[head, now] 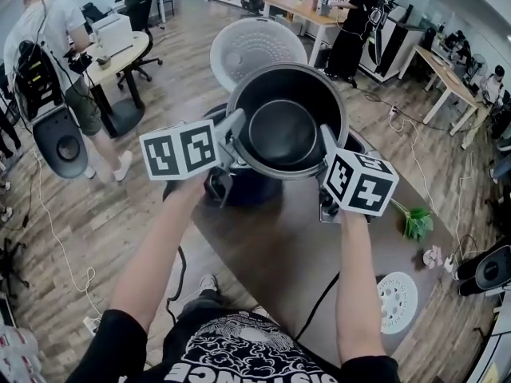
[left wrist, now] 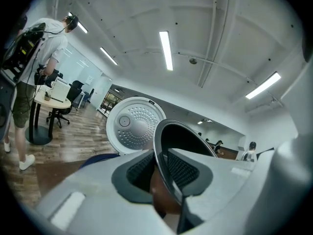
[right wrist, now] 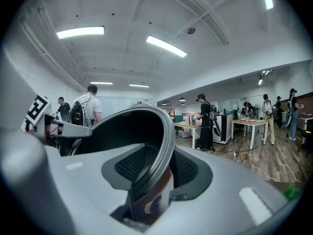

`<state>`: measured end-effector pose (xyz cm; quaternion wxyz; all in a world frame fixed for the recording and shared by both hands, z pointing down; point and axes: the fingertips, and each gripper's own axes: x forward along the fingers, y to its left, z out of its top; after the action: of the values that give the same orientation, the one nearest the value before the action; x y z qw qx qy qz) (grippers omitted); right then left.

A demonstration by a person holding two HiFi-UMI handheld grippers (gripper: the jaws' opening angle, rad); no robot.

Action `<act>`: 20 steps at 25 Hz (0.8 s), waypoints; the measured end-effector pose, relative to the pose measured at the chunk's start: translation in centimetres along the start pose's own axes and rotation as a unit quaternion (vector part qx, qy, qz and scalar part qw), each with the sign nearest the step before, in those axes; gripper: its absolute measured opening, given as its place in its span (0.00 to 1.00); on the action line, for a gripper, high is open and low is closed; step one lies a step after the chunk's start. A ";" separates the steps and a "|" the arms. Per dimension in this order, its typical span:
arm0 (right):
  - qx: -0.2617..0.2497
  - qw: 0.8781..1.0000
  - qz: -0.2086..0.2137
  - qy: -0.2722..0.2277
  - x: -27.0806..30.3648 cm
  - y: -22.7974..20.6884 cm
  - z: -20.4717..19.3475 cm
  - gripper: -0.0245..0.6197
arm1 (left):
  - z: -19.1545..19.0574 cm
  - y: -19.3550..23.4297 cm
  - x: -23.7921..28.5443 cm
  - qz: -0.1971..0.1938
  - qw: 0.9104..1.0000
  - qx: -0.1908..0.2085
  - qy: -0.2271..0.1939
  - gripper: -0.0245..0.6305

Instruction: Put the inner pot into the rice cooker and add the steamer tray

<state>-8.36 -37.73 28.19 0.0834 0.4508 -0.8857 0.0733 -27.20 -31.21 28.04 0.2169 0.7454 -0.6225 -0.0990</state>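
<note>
Head view, pot: I carry the pot in the air between both grippers, mouth up and about level.
Head view, grip: the left gripper pinches the left rim and the right gripper pinches the right rim. Both are nearly closed on the thin wall.
Head view, cooker: the cooker lies below the pot, showing at its near-left edge, so I judge the path is down and slightly nearer. Neither hand is nearer.
Head view, lid: the lid stands open on the far side, clear of the way down.
Head view, tray: the tray lies on the table near right, well apart from the cooker and closer to my right hand. A plant lies between them, off to the right.
Left gripper view: the left gripper has its jaws narrowly apart, pads pressed on the rim. The lid shows just beyond.
Right gripper view: the right gripper clamps the opposite rim, one jaw inside the wall and one outside.
Risk: I judge that uneven lowering would catch the rim on the cooker's edge.
</note>
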 end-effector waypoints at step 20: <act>0.071 0.993 -0.031 0.090 8.2 6.6 -5.2 0.29 | 0.3 11.9 1.7 0.006 0.997 -0.027 0.076 0.18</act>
<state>-18.06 -39.27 34.70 0.1327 0.4742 -0.8529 0.1735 -37.51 -34.45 33.28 0.2839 0.7413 -0.6055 -0.0579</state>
